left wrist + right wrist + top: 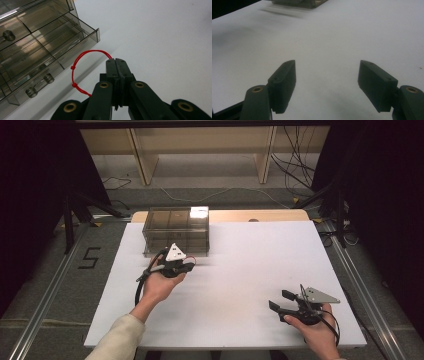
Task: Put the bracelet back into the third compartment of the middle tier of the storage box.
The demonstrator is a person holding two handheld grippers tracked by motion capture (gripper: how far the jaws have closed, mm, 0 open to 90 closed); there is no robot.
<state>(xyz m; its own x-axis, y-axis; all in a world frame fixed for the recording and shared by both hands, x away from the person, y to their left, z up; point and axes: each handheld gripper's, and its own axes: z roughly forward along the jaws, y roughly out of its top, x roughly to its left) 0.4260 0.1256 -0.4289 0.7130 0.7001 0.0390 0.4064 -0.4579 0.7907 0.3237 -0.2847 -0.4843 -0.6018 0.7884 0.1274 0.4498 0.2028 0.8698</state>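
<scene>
I have the red cord loop point(82, 68) pinched in my left tongs point(117, 65), just right of the clear drawer box point(37, 45). I'd lift it over the open drawer before releasing. My right tongs point(327, 85) wait wide, near right on the surface point(240, 265).

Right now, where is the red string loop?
The red string loop is pinched in the left gripper, hanging beside the open drawer of the clear drawer box on the table's far left.

Left hand-held gripper point(117, 62) jaws pressed together — right hand-held gripper point(327, 82) jaws spread wide.
</scene>
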